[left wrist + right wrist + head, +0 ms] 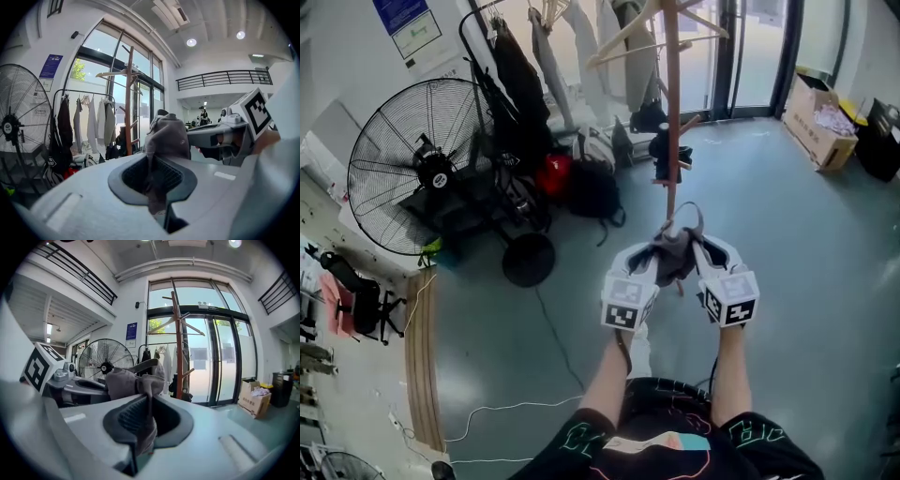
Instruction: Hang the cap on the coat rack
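A grey-brown cap hangs between my two grippers in front of my body. My left gripper is shut on the cap's left side, with cloth pinched in the jaws. The right gripper is shut on its right side, where cloth bunches between the jaws. The wooden coat rack stands just beyond the cap; its pole and pegs show left of the cap, and the rack rises behind the cap in the right gripper view.
A large black floor fan stands at the left. A clothes rail with dark garments and bags sits between fan and rack. A cardboard box is at the far right. A white cable lies on the grey floor.
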Available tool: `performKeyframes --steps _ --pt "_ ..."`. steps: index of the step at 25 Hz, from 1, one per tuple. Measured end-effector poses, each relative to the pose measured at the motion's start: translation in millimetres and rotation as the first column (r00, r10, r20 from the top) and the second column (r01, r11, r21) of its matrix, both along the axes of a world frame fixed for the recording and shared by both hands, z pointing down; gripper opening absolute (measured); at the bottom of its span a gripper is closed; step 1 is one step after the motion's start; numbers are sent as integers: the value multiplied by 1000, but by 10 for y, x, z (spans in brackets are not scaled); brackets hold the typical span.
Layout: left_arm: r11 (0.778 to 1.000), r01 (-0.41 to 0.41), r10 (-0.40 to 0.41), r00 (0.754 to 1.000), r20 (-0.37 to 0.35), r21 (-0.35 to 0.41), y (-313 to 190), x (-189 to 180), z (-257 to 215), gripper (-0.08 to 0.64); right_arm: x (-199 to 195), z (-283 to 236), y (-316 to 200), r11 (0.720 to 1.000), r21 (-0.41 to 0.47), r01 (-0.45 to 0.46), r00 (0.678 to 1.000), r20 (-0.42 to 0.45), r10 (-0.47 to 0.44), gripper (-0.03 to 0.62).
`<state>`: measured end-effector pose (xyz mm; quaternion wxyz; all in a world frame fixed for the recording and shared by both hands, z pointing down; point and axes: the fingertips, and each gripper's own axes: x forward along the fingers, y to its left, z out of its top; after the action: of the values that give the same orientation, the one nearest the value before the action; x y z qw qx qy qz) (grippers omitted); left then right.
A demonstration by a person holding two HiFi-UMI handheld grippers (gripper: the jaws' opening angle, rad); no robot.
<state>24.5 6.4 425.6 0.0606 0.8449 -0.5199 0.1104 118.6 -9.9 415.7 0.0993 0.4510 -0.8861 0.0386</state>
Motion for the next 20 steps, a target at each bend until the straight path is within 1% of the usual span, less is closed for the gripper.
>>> performKeyframes --steps 4,9,13,17,20 --pt "1000 -13 13 1000 8 -19 -289 -31 126 37 -45 165 -290 1000 -24 -5 1000 0 5 35" --pt "997 -50 50 999 2 -63 -710 13 279 37 8 290 -672 996 -72 -49 999 11 50 35" --pt "990 -94 95 995 6 -101 -1056 64 379 37 62 423 -1024 988 -116 -100 995 13 102 35" --pt "982 -116 117 993 -1 -148 -1355 58 519 37 52 627 -1289 979 -165 -122 992 4 125 35" --pt "977 -135 134 991 -16 -163 -1579 96 671 37 91 752 -1481 971 -186 -148 989 -12 148 35"
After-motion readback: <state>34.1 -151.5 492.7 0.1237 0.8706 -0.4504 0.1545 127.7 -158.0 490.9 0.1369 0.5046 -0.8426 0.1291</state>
